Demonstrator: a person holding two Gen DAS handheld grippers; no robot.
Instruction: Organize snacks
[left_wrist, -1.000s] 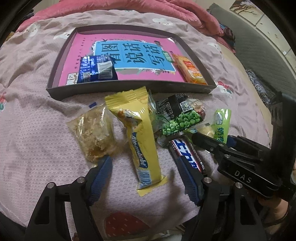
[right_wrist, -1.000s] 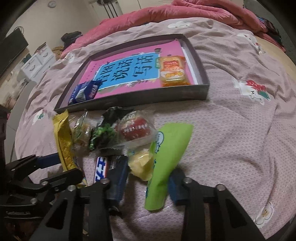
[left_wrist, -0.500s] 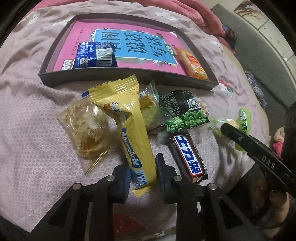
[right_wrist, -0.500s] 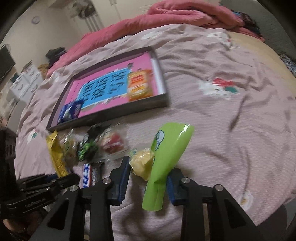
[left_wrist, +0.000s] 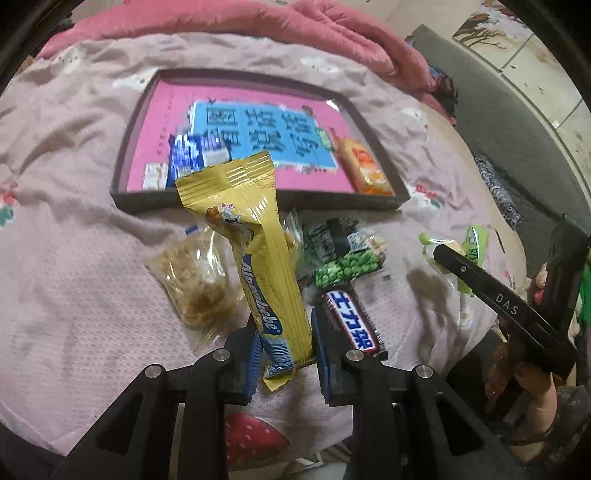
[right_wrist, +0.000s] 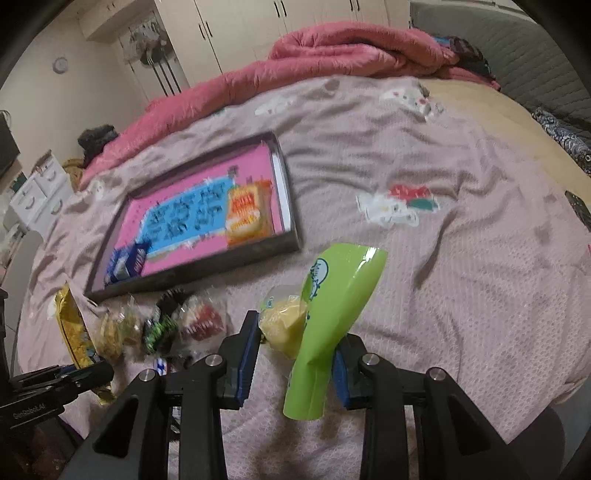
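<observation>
Since a second ago the left tool (left_wrist: 284, 354) has closed on the yellow wafer bar (left_wrist: 258, 258) and lifted its lower end off the bed; the bar lay flat between wide-open blue pads before. Right tool (right_wrist: 295, 354) has raised the green pouch (right_wrist: 332, 314) clear of the pile, clamped the same way as before.

Yellow wafer bar: long glossy foil sleeve, crimped top edge, tilted up toward the tray (left_wrist: 258, 205). Green pouch: smooth shiny plastic, flared at top, pinched narrow at the bottom where the right tool grips it, together with a small clear pack of something yellow (right_wrist: 284, 325) pressed against its left side. Whether that pack is actually held or just resting there is hard to tell.

On the bed sheet (left_wrist: 74, 258), a pink textured fabric, sit a crinkly clear bag of pale flakes (left_wrist: 195, 280), a green pea pack (left_wrist: 347, 267), and a dark chocolate bar (left_wrist: 352, 321) with a blue-white label, partly hidden behind the left tool's right pad. Tray: shallow, dark-rimmed, rectangular, with a pink and blue printed bottom; it holds a blue packet (left_wrist: 195, 155) and an orange packet (left_wrist: 364, 170). Tray print is motion-blurred in both views. Red snack (right_wrist: 201, 321) in the right wrist view is too smeared to identify. A hand (left_wrist: 532, 380) shows at the frame edge, cut off.
</observation>
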